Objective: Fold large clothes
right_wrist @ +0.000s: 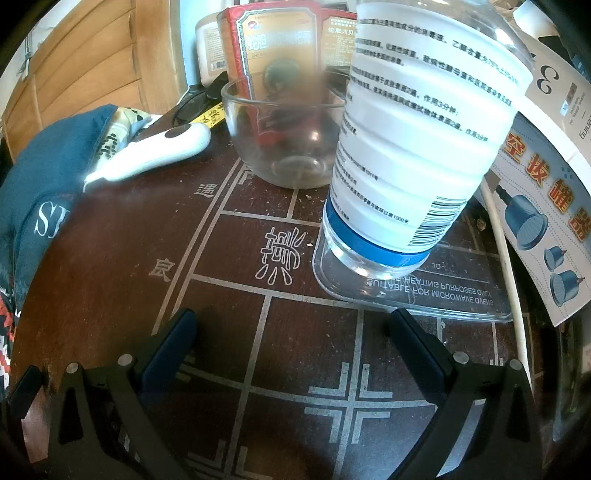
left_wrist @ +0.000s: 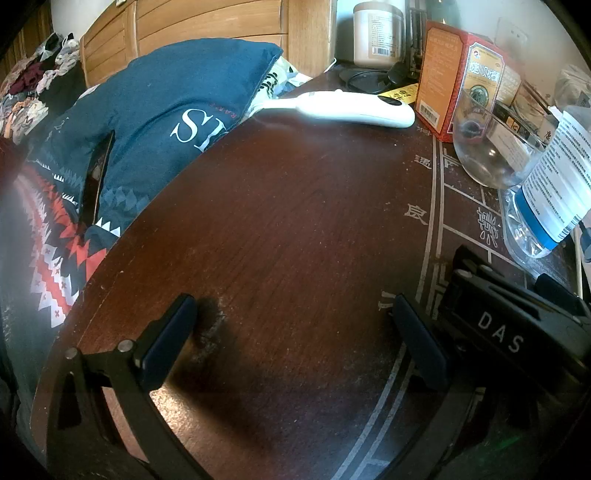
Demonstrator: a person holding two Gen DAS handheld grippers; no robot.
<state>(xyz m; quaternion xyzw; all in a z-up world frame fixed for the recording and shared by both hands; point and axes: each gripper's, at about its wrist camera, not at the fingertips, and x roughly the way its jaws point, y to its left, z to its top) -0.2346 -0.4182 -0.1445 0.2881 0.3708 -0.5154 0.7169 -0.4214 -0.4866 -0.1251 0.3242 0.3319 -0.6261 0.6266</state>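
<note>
A dark blue garment with white letters (left_wrist: 162,110) lies bunched on the bed beyond the left edge of a dark wooden table (left_wrist: 288,221); a red, white and black patterned cloth (left_wrist: 55,258) lies below it. The same blue garment (right_wrist: 44,177) shows at the left of the right wrist view. My left gripper (left_wrist: 295,332) hovers open over the bare tabletop, nothing between its fingers. My right gripper (right_wrist: 291,347) is open too, over the lined board pattern of the table (right_wrist: 229,314). Its body (left_wrist: 517,332) shows at the right of the left wrist view.
A white handheld device (left_wrist: 347,105), a glass bowl (right_wrist: 284,136), a large plastic bottle (right_wrist: 413,147) standing on a clear lid (right_wrist: 424,295), red boxes (left_wrist: 458,74) and a jar (left_wrist: 376,33) crowd the table's far and right side. A wooden headboard (left_wrist: 207,22) stands behind. A clothes pile (left_wrist: 33,85) lies far left.
</note>
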